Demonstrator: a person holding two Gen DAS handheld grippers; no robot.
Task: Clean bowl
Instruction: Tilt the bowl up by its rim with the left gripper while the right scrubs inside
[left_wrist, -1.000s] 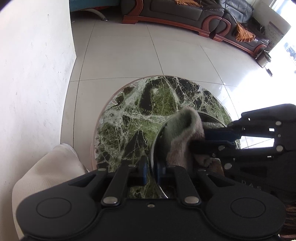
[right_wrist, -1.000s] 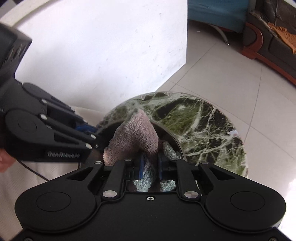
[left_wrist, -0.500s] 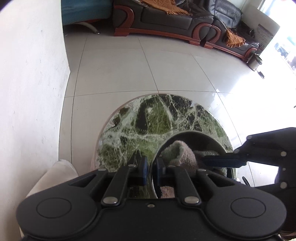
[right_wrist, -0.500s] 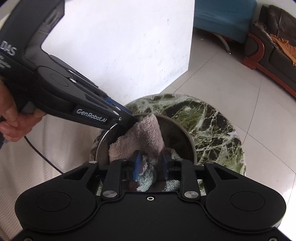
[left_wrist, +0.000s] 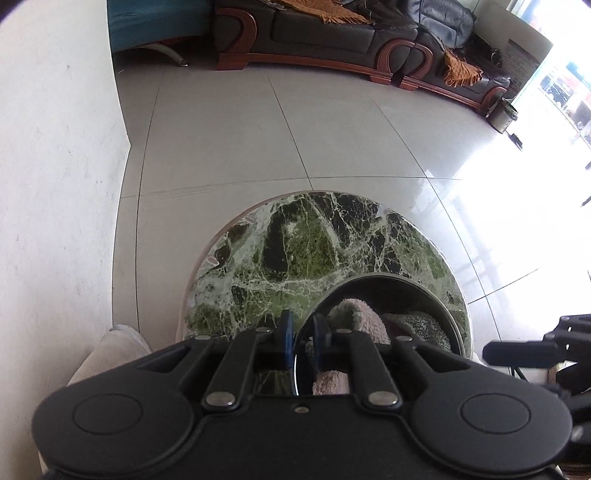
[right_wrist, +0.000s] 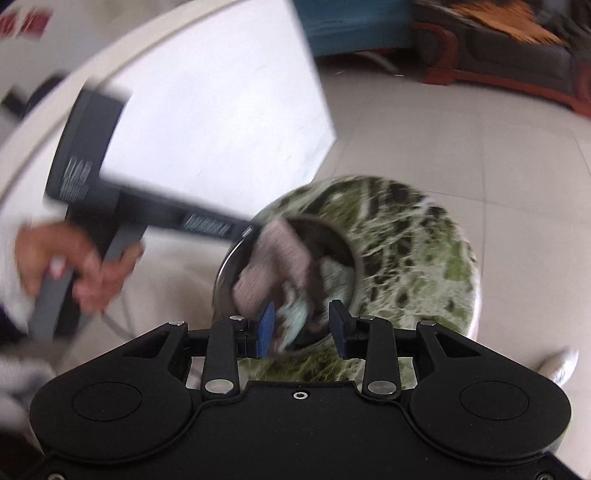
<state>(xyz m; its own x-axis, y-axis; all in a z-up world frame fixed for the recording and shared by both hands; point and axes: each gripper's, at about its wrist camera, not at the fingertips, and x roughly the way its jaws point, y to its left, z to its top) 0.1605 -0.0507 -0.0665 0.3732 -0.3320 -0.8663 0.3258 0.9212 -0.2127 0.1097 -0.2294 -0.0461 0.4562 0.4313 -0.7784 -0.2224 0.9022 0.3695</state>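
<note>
Bowl: dark, round and glossy, resting on the near right part of the round table, toward 4 o'clock on the tabletop in the left wrist view. The left gripper is clamped on the bowl's near rim, with one blue pad outside the wall and one inside. This grip matches the frame of one second ago.

Inside the bowl lies a fuzzy cloth, pinkish-grey on one face and pale blue-green on the other, crumpled into loose folds. One second ago the right gripper pinched this cloth. Its jaws have just been opening and now stand apart, with the cloth's blue-green edge between them but not pressed by either pad. The right wrist view is blurred by motion. In the left wrist view the right gripper has withdrawn from over the bowl to the frame edge at 3 o'clock.

The tabletop is polished green marble with white veins and black patches. Beyond it lie pale glossy floor tiles, then, at 12 o'clock, a dark leather sofa with a curved red-brown wooden frame.
</note>
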